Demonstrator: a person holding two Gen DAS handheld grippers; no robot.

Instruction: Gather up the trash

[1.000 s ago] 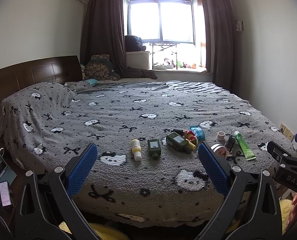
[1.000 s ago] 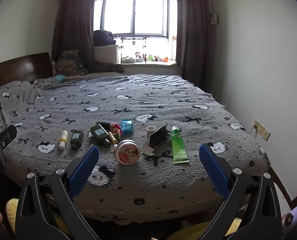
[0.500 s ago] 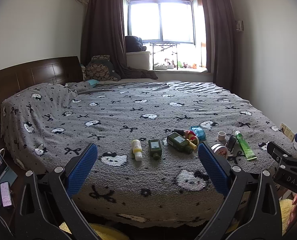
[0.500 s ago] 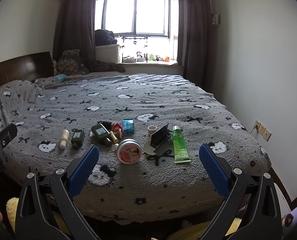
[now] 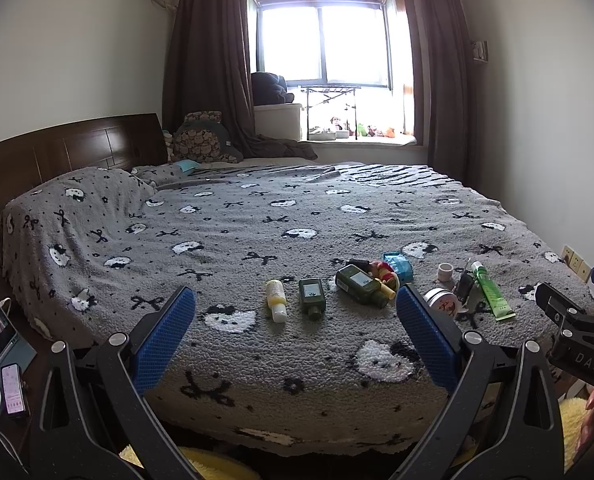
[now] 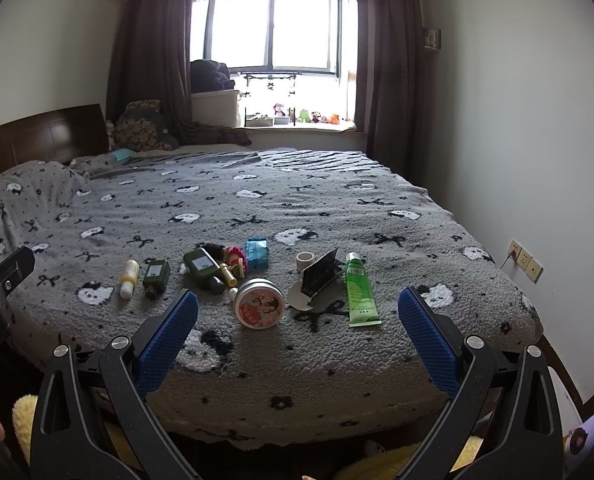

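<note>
A row of small items lies near the bed's front edge: a yellow-white bottle (image 5: 276, 299) (image 6: 129, 278), a small dark green bottle (image 5: 312, 297) (image 6: 156, 277), a larger green bottle (image 5: 361, 284) (image 6: 203, 269), a blue packet (image 6: 257, 253), a round tin (image 6: 259, 308), a black card on a white disc (image 6: 317, 277), a small white cup (image 6: 305, 260) and a green tube (image 6: 359, 289) (image 5: 491, 289). My left gripper (image 5: 295, 338) is open and empty, short of the bottles. My right gripper (image 6: 297, 342) is open and empty, just short of the tin.
The grey cat-print blanket (image 5: 297, 216) covers the wide bed. A tablet and a phone (image 5: 13, 388) sit on a stand at the left. A wall with sockets (image 6: 525, 260) runs close on the right. Yellow fluffy slippers (image 6: 23, 420) lie on the floor below.
Both grippers have crept slightly forward and up toward the bed. Nothing on the blanket has moved.
</note>
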